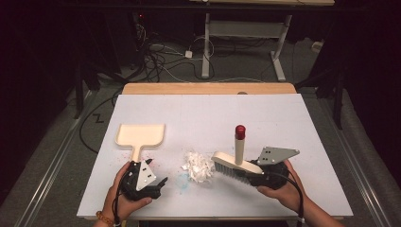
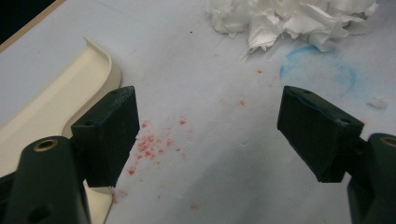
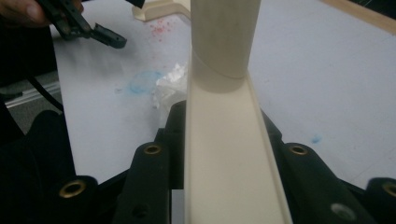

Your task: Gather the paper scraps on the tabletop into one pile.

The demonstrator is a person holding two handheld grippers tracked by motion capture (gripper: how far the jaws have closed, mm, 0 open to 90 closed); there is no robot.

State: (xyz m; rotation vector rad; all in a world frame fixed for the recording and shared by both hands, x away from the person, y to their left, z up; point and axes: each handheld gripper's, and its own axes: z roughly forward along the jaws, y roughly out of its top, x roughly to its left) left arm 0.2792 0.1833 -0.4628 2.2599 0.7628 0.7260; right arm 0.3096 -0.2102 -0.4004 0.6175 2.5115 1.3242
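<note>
A cream dustpan (image 1: 141, 135) lies flat at the table's left, its handle pointing toward my left gripper (image 1: 153, 172). That gripper (image 2: 210, 135) stands open over bare table, with the dustpan's handle (image 2: 60, 98) just outside one jaw. A pile of torn white paper (image 1: 198, 166) sits in the middle. My right gripper (image 1: 257, 172) is shut on the cream back of a hand brush (image 1: 234, 163), whose upright handle ends in a red cap (image 1: 240, 132). The bristles touch the pile's right side. The right gripper view has the brush back (image 3: 224, 154) clamped between the jaws.
Red specks (image 2: 149, 142) and a faint blue ring (image 2: 317, 70) mark the white table cover (image 1: 213, 113) between dustpan and paper. A wooden edge (image 1: 208, 88) runs along the far side. Cables and desk legs (image 1: 205, 47) stand on the floor beyond.
</note>
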